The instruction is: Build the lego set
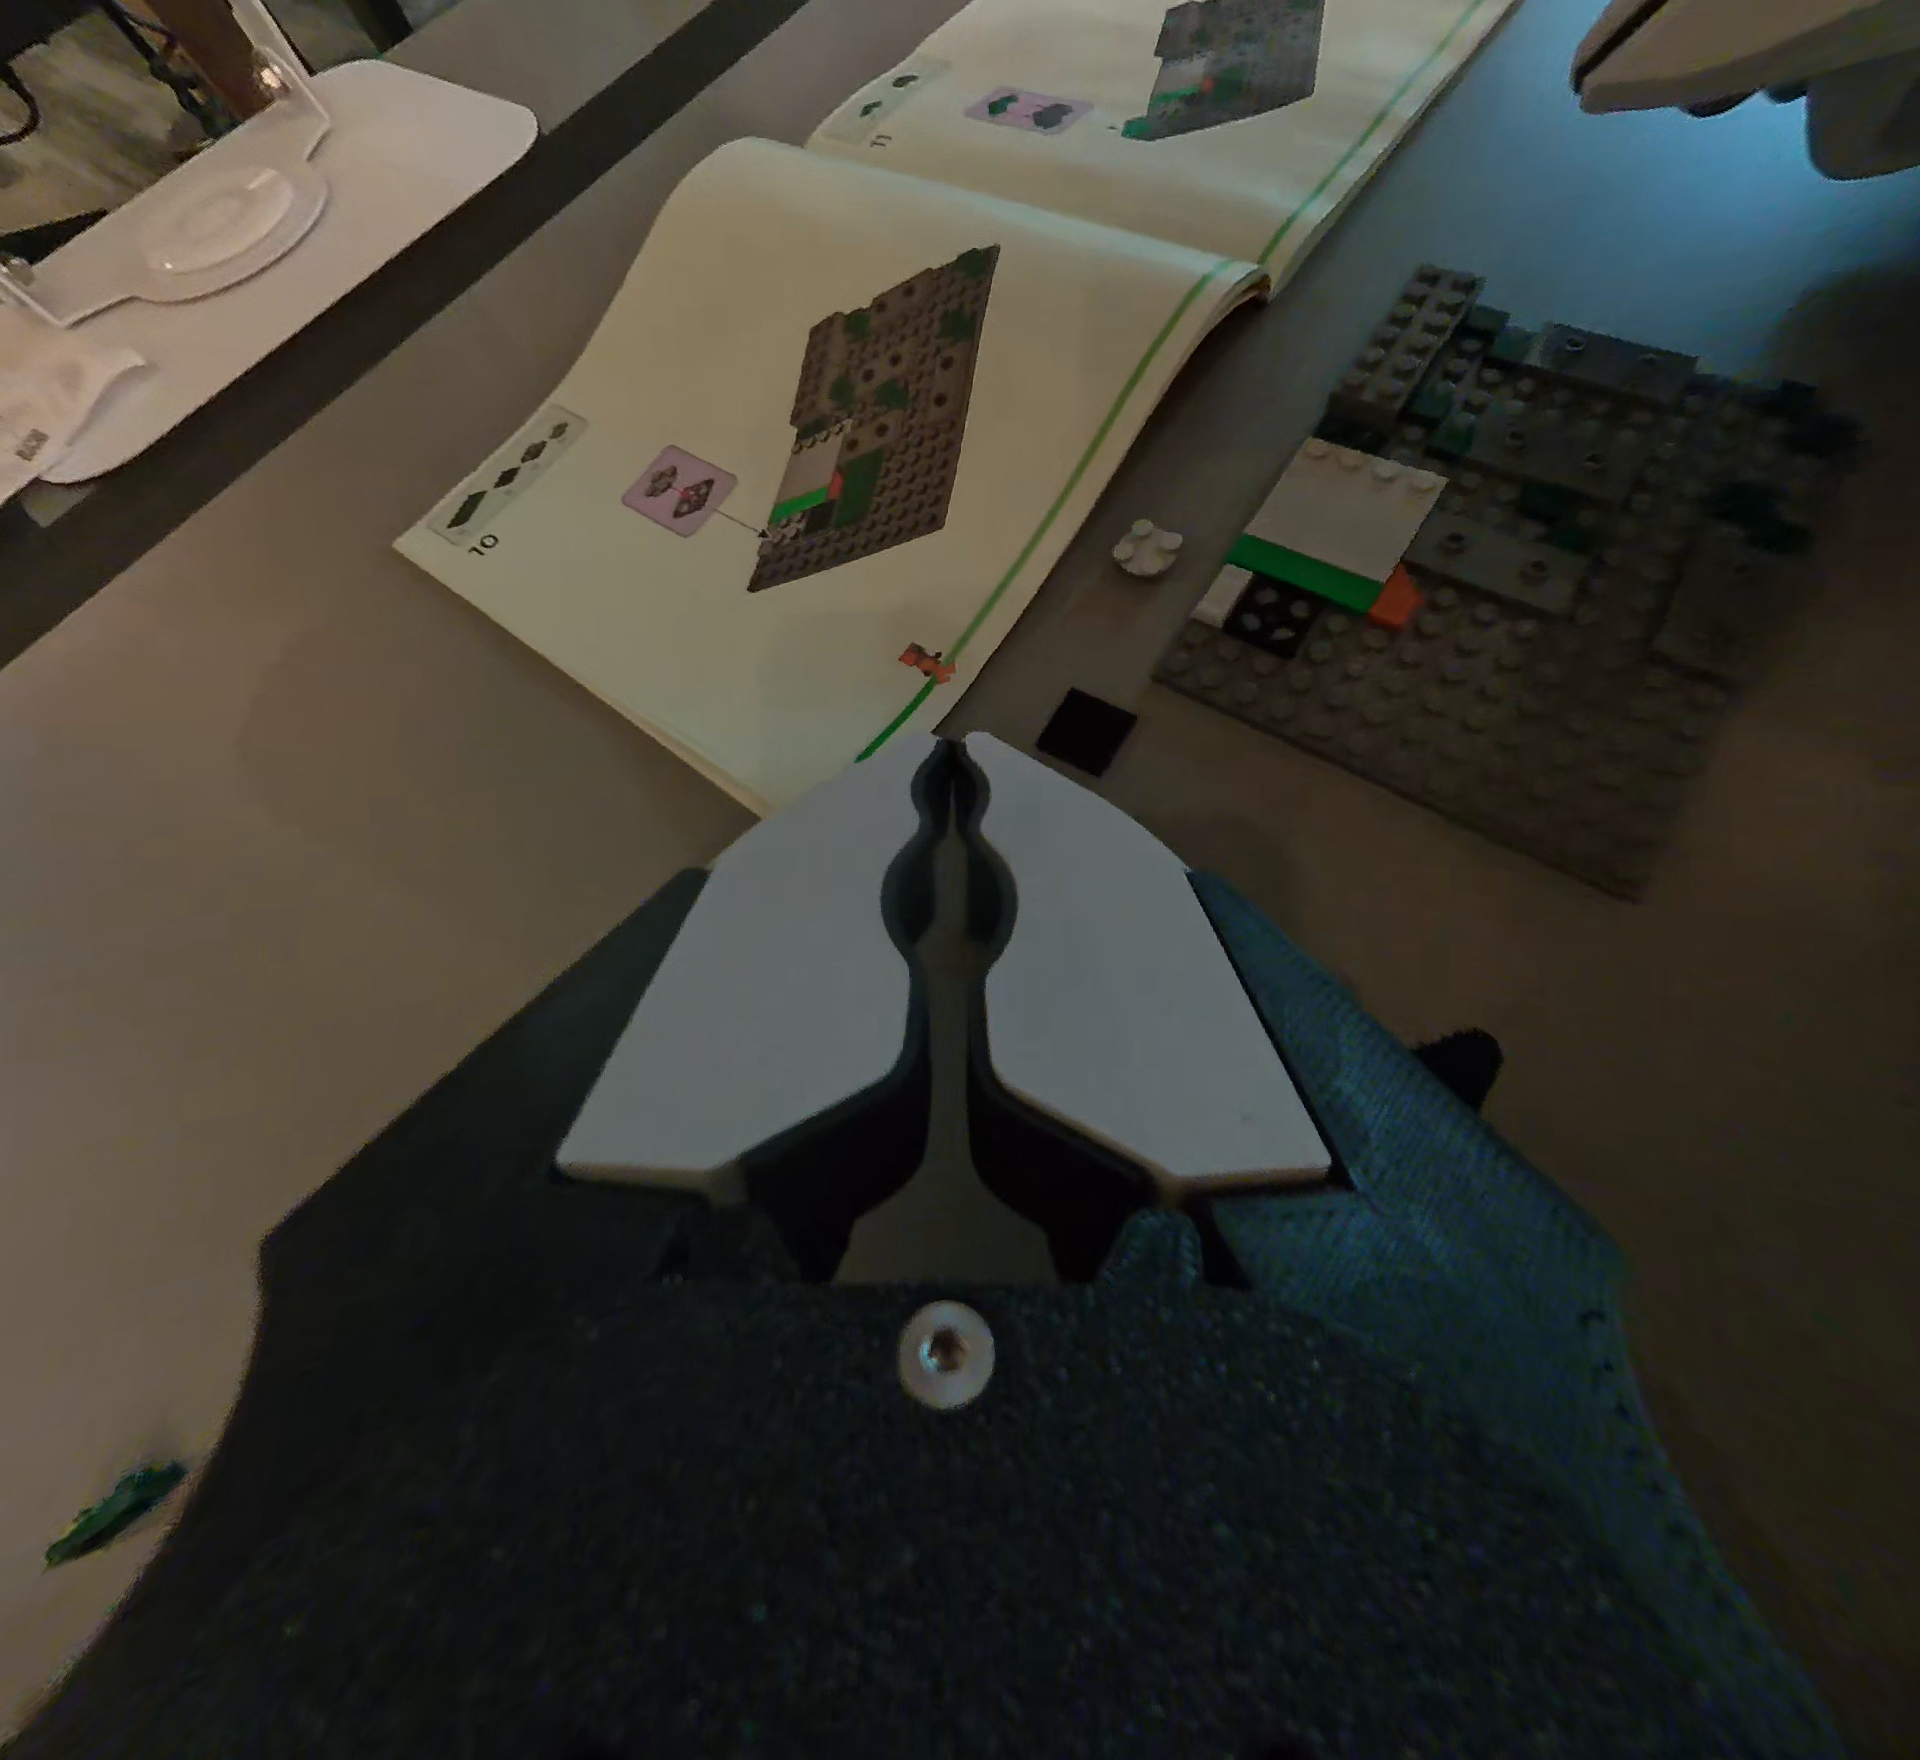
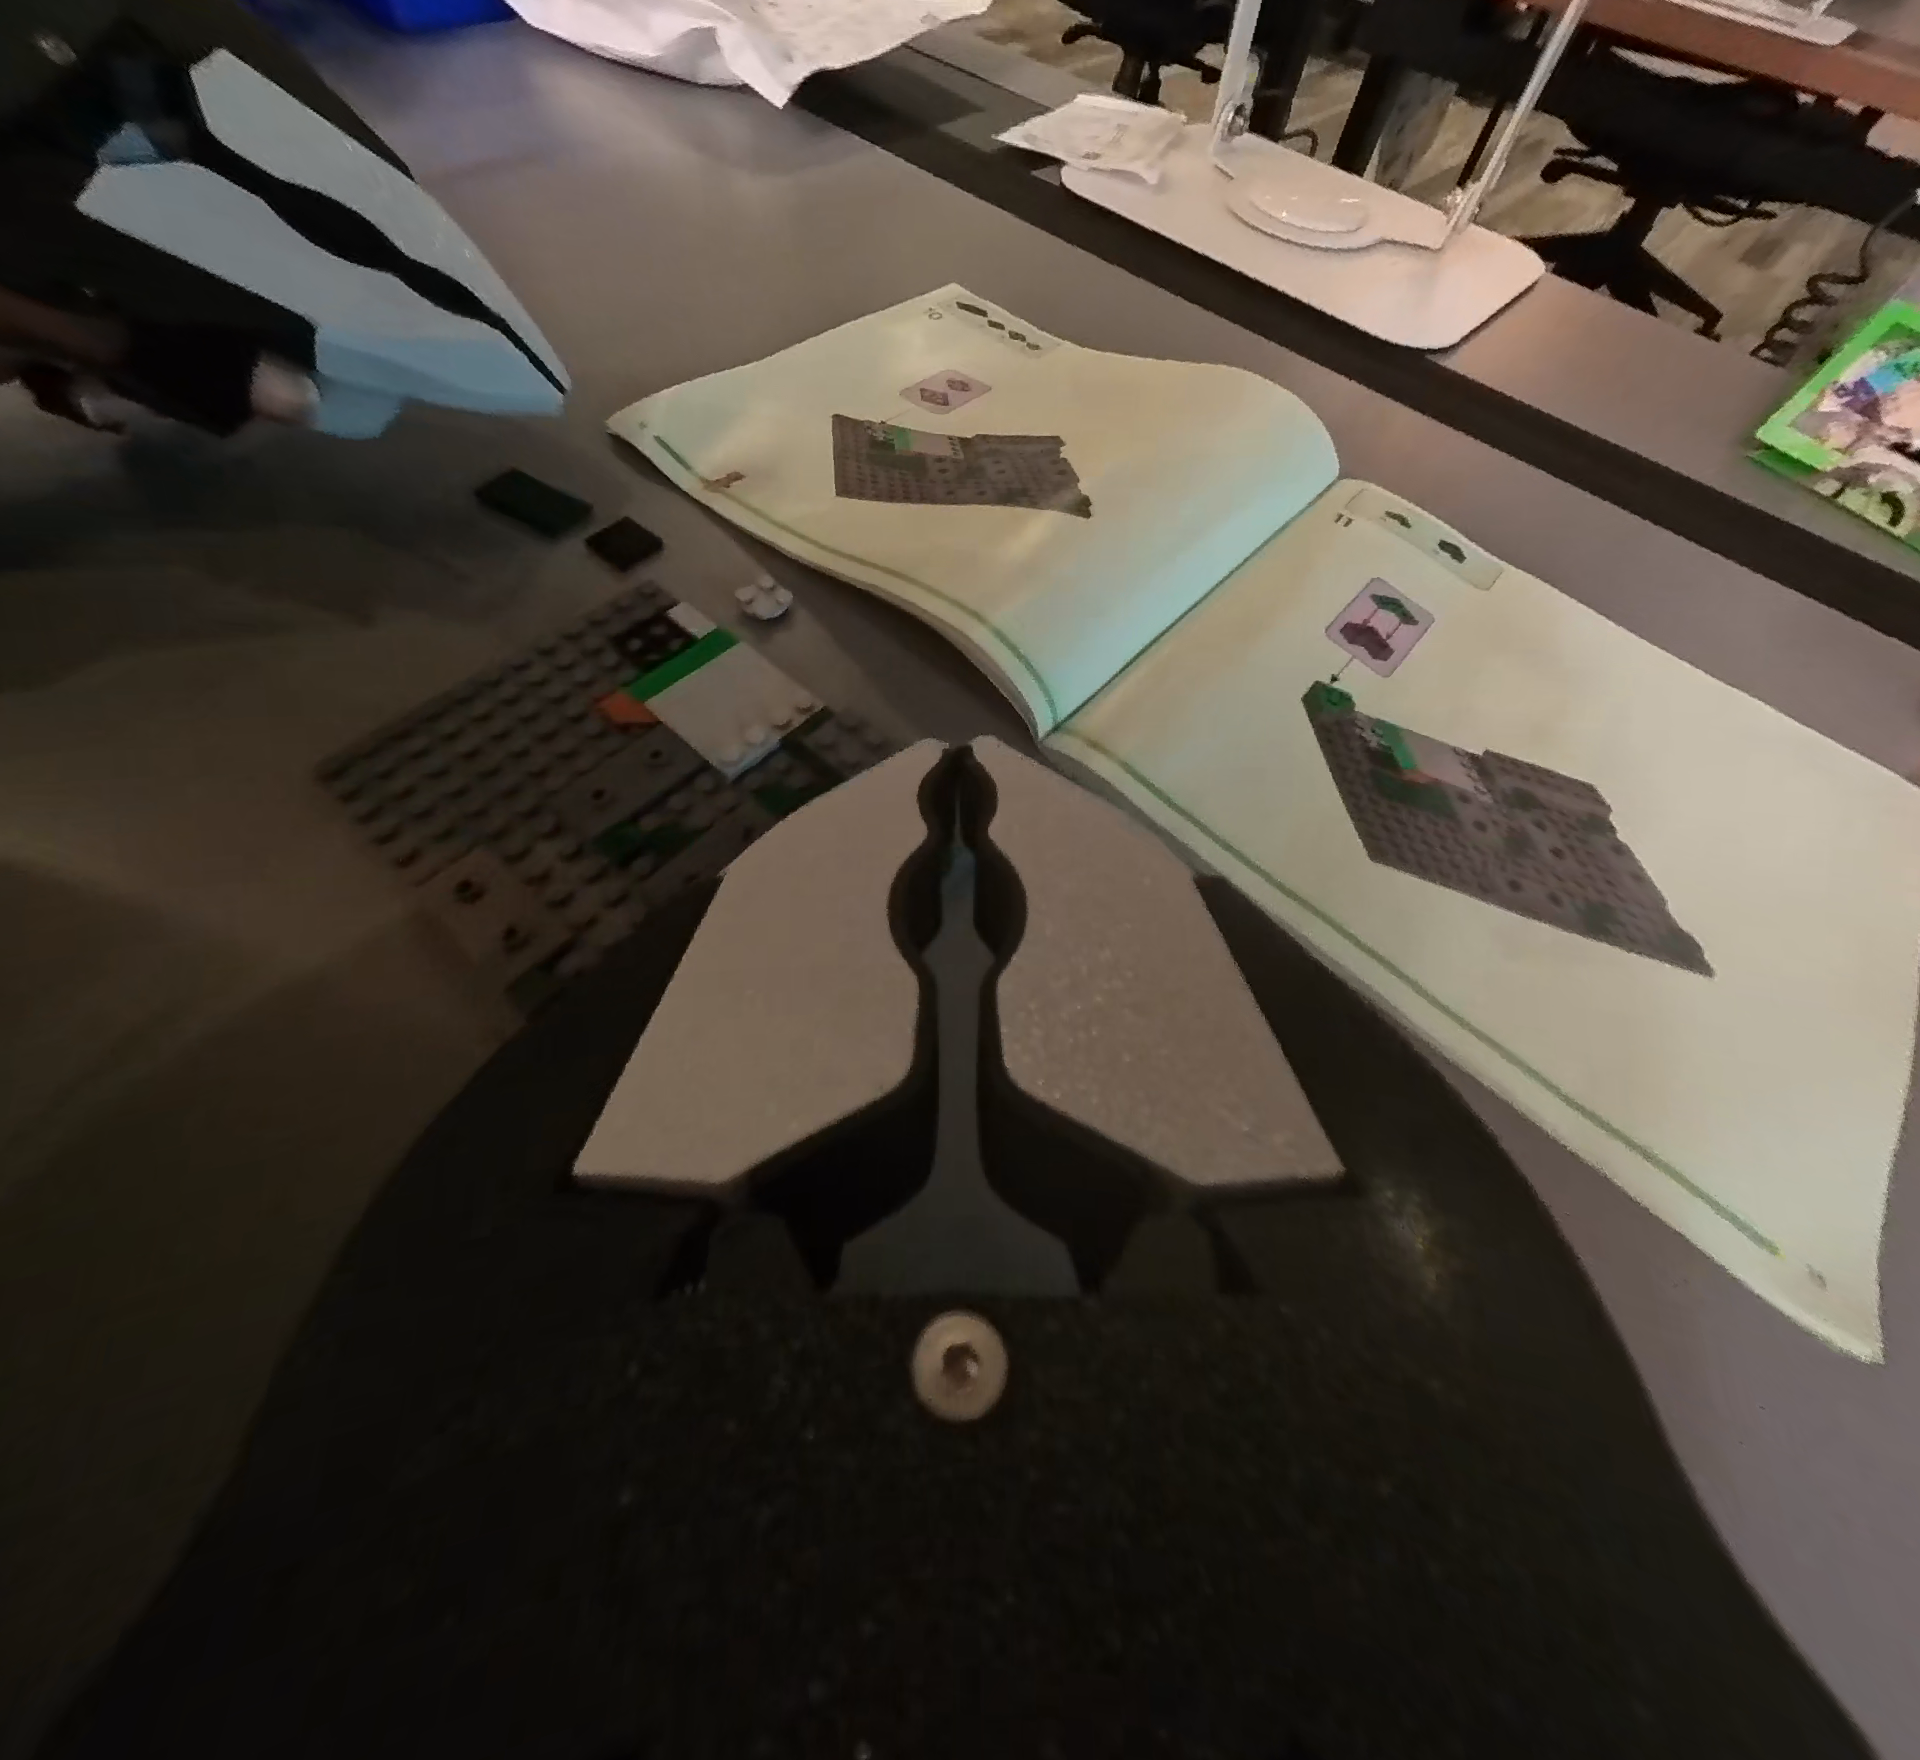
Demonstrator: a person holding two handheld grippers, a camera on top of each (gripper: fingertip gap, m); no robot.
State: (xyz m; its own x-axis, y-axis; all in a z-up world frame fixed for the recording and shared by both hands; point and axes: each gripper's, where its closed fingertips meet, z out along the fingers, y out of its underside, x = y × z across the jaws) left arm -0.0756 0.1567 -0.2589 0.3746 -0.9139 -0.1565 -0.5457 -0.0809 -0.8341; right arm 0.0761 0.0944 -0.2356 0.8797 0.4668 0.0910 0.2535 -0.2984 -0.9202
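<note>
The grey table [image 1: 312, 827] is carrying the open instruction booklet [image 1: 935, 422], and beside its near edge the grey studded baseplate [image 1: 1455, 734] is lying flat with white, green and orange pieces on it. Just off its corner are sitting a black square tile [image 1: 1086, 729] and a small white round piece [image 1: 1148, 549]. The left gripper [image 1: 954, 746] is hovering closest, the tile just ahead to its right. The right gripper [image 2: 961, 754] is hanging above the baseplate's far side. Both are pressed together, empty.
</note>
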